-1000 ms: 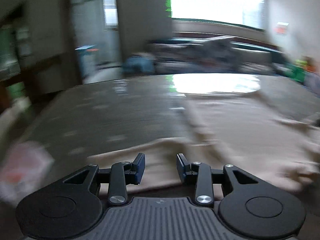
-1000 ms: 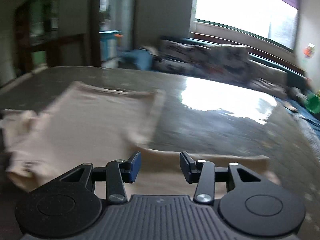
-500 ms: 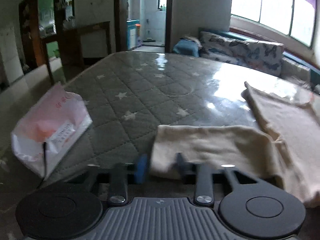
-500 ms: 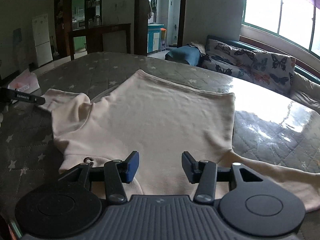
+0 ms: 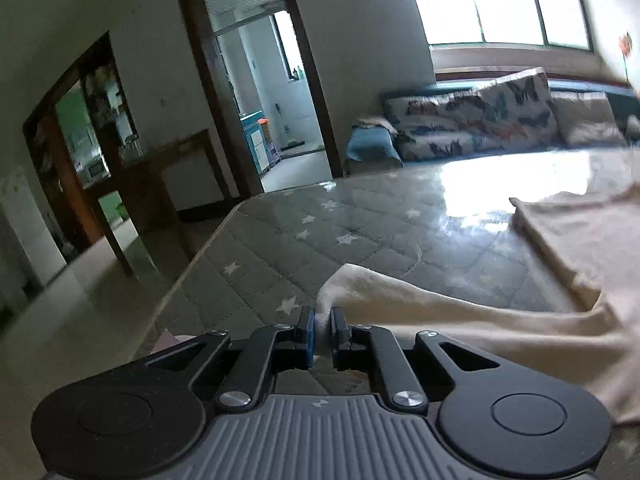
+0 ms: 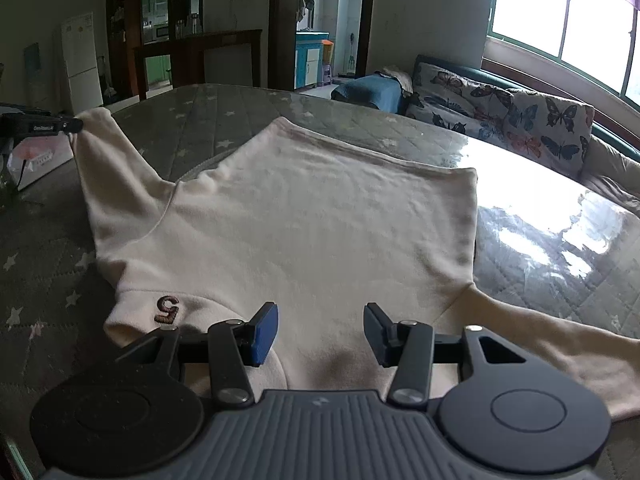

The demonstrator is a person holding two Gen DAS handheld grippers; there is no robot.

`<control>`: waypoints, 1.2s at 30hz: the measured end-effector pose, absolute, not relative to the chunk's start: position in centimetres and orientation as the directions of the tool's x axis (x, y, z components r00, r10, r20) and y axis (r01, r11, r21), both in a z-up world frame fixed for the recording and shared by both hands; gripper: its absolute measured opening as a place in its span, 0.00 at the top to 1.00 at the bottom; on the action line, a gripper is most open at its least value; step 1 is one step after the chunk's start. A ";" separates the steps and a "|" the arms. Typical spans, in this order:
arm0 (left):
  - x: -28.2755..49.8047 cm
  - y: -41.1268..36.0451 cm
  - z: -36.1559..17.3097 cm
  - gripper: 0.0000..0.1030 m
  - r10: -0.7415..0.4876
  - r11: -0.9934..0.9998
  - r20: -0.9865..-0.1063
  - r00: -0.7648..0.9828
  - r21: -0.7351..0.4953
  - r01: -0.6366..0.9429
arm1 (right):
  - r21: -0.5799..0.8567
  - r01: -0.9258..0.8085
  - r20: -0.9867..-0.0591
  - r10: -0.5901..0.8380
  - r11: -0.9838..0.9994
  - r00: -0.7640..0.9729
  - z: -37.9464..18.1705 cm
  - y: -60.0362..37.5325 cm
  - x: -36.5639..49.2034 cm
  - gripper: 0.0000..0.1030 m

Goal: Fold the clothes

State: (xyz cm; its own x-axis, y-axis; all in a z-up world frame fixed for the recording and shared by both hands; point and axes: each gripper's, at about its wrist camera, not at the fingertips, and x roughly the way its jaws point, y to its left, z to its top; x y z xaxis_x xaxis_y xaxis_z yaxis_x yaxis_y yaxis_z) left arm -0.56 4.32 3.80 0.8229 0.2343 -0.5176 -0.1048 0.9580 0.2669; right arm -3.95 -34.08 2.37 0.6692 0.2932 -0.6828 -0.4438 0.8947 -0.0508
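A cream sweatshirt (image 6: 320,208) lies flat on the table, with a small brown embroidered mark (image 6: 167,307) near its collar. My left gripper (image 5: 320,316) is closing, and its pads pinch the cuff of the left sleeve (image 5: 440,308), lifting it a little off the table. In the right wrist view that same gripper (image 6: 78,124) shows at the far left, holding the sleeve's tip (image 6: 100,148). My right gripper (image 6: 320,320) hovers open over the collar area with nothing between its fingers. The other sleeve (image 6: 540,340) trails out to the right.
The table (image 6: 540,240) has a grey quilted star cover under a glossy sheet. Its left edge (image 5: 192,264) drops to the floor. A pink-and-white tissue pack (image 6: 40,156) lies at the table's left. A butterfly-print sofa (image 6: 520,112) stands behind.
The left jaws closed onto the sleeve cuff and the left view swung leftward. The right gripper moved over the sweatshirt's collar, then held still.
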 end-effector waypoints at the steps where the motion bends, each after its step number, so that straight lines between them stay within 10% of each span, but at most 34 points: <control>1: -0.3 4.3 3.3 0.91 0.232 0.958 -0.534 0.813 0.271 -0.096 | -0.054 -0.446 -0.681 0.293 0.894 0.671 2.5 -34.0 -4.0 0.53; 17: -1.6 5.6 1.9 0.63 0.279 0.960 -0.604 0.747 0.186 -0.209 | -0.067 -0.558 -0.694 0.364 0.827 0.622 2.6 -30.9 -5.6 0.53; 36: -2.3 5.7 1.8 0.57 0.191 0.932 -0.723 0.664 -0.079 -0.354 | -0.032 -0.605 -0.698 0.416 0.795 0.583 2.0 -28.8 -6.4 0.47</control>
State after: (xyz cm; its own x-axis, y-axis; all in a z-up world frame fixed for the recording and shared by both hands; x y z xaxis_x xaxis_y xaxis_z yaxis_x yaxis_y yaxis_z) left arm -2.31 5.74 1.76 0.6642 0.1908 -0.7228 -0.3539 0.9319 -0.0791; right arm -6.41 -28.78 2.03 0.5833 0.4160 -0.6976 -0.6052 0.7955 -0.0316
